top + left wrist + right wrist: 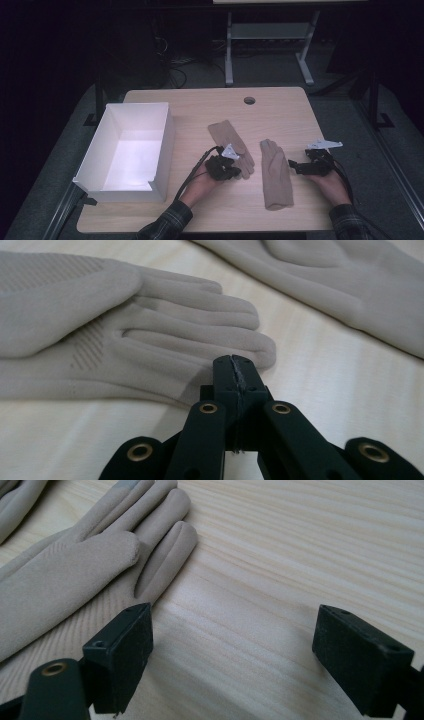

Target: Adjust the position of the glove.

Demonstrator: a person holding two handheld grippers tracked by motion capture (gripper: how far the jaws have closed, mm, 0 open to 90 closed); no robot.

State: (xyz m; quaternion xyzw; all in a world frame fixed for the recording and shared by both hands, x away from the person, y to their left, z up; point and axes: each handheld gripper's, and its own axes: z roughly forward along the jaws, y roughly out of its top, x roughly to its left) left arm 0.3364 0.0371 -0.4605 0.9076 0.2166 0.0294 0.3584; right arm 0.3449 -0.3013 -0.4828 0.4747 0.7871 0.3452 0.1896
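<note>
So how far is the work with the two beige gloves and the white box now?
Nothing looks done: the open white cardboard box has nothing inside. Both beige fabric gloves lie flat on the light wooden table. The left gripper is shut at the first glove's fingertips, the right gripper is open beside the second. Probably both gloves remain to be boxed.

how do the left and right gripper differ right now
The left gripper has its jaws shut together at a fingertip of the left glove; the right gripper has its jaws wide apart over bare table beside the right glove. Both are black and hand-held.
</note>
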